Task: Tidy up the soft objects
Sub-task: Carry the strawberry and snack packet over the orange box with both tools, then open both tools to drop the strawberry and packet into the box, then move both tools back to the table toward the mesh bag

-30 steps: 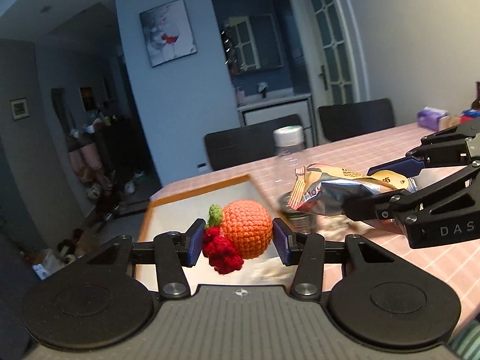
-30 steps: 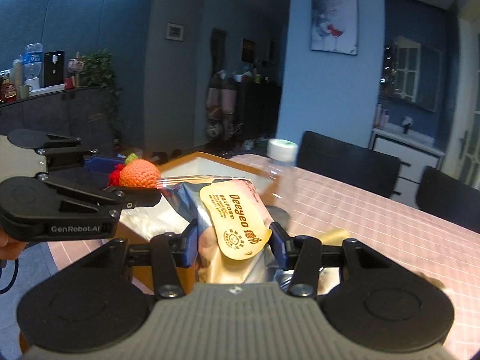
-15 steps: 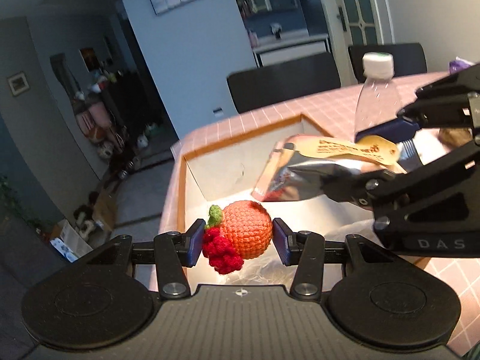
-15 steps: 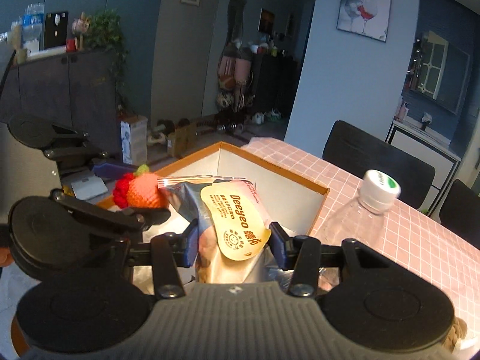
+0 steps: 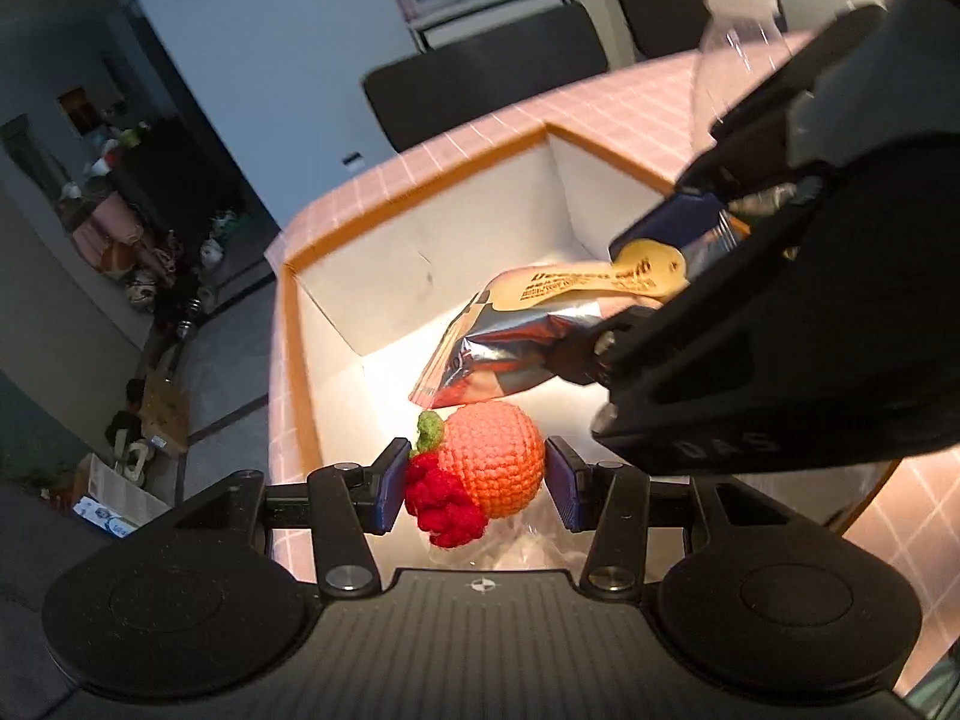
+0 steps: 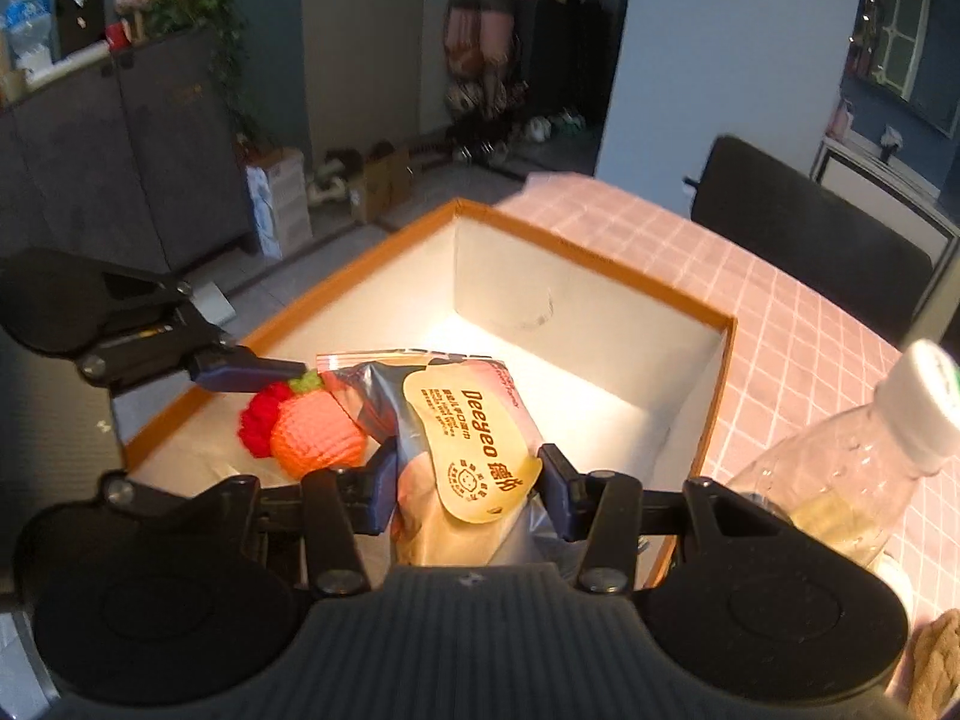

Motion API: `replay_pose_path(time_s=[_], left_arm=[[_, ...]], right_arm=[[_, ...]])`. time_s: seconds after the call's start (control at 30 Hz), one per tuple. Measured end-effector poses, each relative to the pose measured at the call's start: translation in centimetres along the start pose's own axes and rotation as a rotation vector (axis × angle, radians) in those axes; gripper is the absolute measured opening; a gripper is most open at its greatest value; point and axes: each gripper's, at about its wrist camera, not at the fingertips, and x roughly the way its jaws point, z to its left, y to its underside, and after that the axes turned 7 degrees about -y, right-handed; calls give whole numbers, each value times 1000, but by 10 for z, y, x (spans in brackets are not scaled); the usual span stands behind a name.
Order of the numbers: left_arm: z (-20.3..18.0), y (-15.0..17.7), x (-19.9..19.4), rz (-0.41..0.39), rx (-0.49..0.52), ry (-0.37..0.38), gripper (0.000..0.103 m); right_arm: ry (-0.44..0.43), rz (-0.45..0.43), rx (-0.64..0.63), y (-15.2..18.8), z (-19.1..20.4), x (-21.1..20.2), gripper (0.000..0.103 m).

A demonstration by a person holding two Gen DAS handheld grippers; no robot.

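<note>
Your left gripper (image 5: 474, 483) is clamped on a crocheted toy fruit (image 5: 480, 468): a round orange knitted ball with a cluster of red bobbles and a small green leaf on one side. Both blue pads press its sides, and it hangs over the open box (image 5: 288, 360), near the front of its white interior. Your right gripper (image 6: 468, 489) is closed on a snack packet (image 6: 462, 444), a crinkled silver foil bag with a tan label printed in brown letters. The packet sticks out over the box, just beside the toy fruit. A clear plastic bottle (image 6: 864, 468) with a white cap stands on the pink checked tablecloth (image 6: 798, 324) beside the box.
</note>
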Motion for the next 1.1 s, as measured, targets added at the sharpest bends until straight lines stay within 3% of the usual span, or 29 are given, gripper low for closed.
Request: replay_pose_path(time_s=[0.2, 0.53, 0.67, 0.83, 1.1], left_arm=[[-2, 1, 14, 71, 31, -43, 55], [4, 2, 18, 118, 65, -66, 60], [3, 1, 19, 125, 81, -67, 62], [2, -1, 19, 125, 85, -74, 76], [5, 1, 1, 74, 28, -81, 78]], right_arm=[[40, 100, -27, 7, -2, 21, 48], [41, 166, -55, 15, -7, 35, 50], [40, 161, -62, 17, -8, 33, 54], [41, 140, -78, 14, -5, 29, 55], [28, 42, -71, 15, -5, -4, 59]])
